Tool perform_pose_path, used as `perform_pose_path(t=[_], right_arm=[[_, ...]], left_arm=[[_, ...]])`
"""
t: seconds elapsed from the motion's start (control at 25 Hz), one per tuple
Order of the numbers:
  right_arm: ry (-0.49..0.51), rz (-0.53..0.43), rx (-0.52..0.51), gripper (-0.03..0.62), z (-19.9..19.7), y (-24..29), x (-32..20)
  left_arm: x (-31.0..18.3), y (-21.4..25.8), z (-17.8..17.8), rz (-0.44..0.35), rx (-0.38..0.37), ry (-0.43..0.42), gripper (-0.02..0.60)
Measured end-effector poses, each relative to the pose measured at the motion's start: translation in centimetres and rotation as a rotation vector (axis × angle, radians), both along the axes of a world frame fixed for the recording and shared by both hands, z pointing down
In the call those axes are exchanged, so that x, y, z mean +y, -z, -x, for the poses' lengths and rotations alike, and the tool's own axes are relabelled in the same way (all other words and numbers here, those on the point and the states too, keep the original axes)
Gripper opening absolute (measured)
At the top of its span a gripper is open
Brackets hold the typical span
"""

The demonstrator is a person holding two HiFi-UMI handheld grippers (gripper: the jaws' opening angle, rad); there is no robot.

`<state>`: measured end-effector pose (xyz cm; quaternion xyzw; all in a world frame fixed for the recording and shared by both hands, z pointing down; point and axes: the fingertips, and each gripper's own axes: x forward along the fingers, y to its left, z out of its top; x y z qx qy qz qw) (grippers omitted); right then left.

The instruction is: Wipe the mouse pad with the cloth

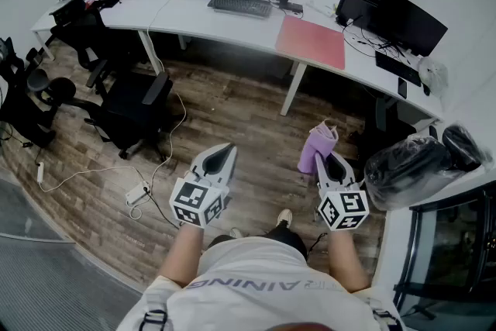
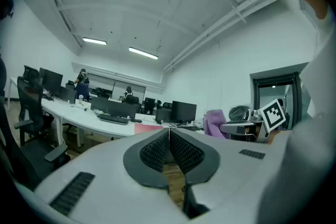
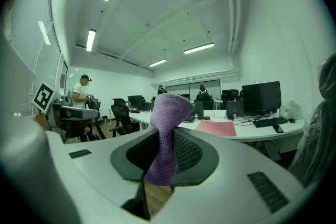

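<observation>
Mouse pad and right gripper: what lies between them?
Head view: only wood floor, then the desk with its leg. The right gripper holds the cloth, far from the mouse pad.

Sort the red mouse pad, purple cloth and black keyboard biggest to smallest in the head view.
1. red mouse pad
2. purple cloth and black keyboard look alike; the cloth is nearer.

You hold two grippers, the left gripper (image 1: 219,160) and the right gripper (image 1: 329,160), each carrying one marker cube. There is one purple cloth (image 1: 318,145) right of centre and one red mouse pad (image 1: 312,42) at upper right, on the one long curved desk (image 1: 194,15). You have two keyboards: a keyboard (image 1: 240,6) at top centre and a second keyboard (image 1: 398,67) at right. One power strip (image 1: 137,194) lies lower left. The monitors and office chairs overlap too much to count.
</observation>
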<state>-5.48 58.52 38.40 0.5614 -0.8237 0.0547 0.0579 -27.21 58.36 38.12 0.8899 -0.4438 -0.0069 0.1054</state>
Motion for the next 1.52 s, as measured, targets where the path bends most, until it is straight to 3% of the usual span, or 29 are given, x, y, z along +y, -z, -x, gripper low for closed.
perform_pose_path(t=[1.08,1.28,1.52], right_arm=[[0.032,0.003,-0.059,0.100,-1.6,-0.2,-1.1],[0.052,-0.003,-0.073,0.100,-3.4,0.0,-3.1],[0.073,0.002,-0.095,0.100,-8.3,0.5,-6.8]], left_arm=[[-1.1,-0.5,-2.2,0.038,-0.009,-0.004,0.032],[-2.7,-0.2,-4.3,0.035,-0.018,-0.001,0.032],[-6.2,0.7,-9.1,0.035,-0.044,0.019,0.032]])
